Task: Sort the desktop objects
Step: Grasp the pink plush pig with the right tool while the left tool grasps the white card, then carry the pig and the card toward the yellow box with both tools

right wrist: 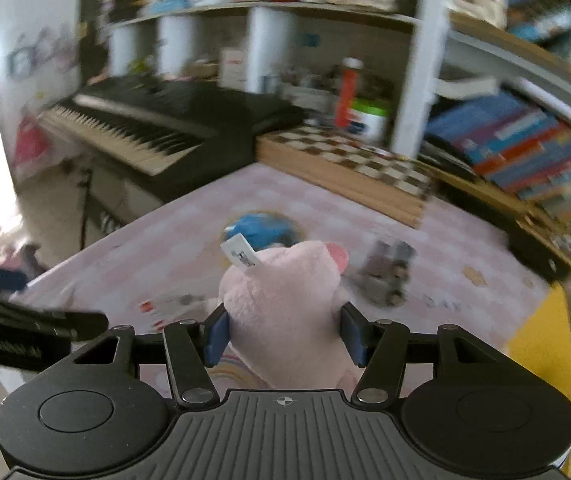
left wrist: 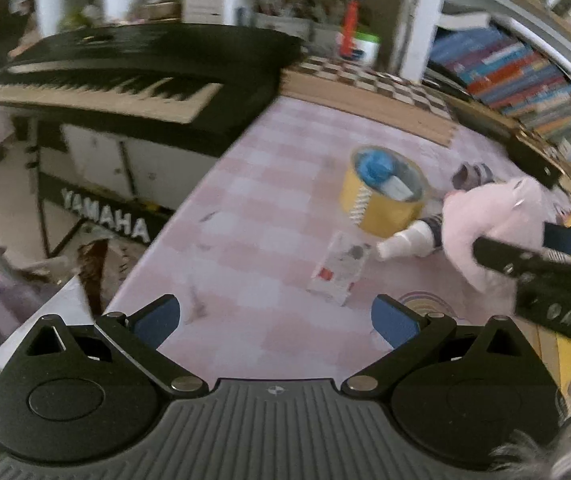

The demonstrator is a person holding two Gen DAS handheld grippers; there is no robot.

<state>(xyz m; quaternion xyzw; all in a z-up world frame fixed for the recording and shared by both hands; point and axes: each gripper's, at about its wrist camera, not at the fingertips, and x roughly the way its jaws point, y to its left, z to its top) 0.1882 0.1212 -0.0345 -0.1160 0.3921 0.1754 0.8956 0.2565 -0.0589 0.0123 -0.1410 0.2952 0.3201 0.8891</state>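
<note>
My right gripper (right wrist: 285,338) is shut on a pink plush toy (right wrist: 285,312), its blue pads pressing both sides; the toy is lifted over the pink checked tablecloth (right wrist: 157,256). The same plush toy (left wrist: 489,220) shows at the right of the left wrist view, with the right gripper's black arm across it. My left gripper (left wrist: 275,322) stands open over the cloth with nothing between its fingers. Ahead of it lie a white packet (left wrist: 339,268) and a white tube (left wrist: 405,240). A yellow tin (left wrist: 385,196) holds a blue item and papers. A small grey toy (right wrist: 389,276) lies to the right.
A black keyboard piano (left wrist: 125,80) stands along the table's left edge. A chessboard box (left wrist: 381,80) lies at the back, with an orange bottle (left wrist: 349,24) and a white jar behind it. Book shelves (left wrist: 525,76) line the right. A yellow surface (right wrist: 545,336) borders the cloth at right.
</note>
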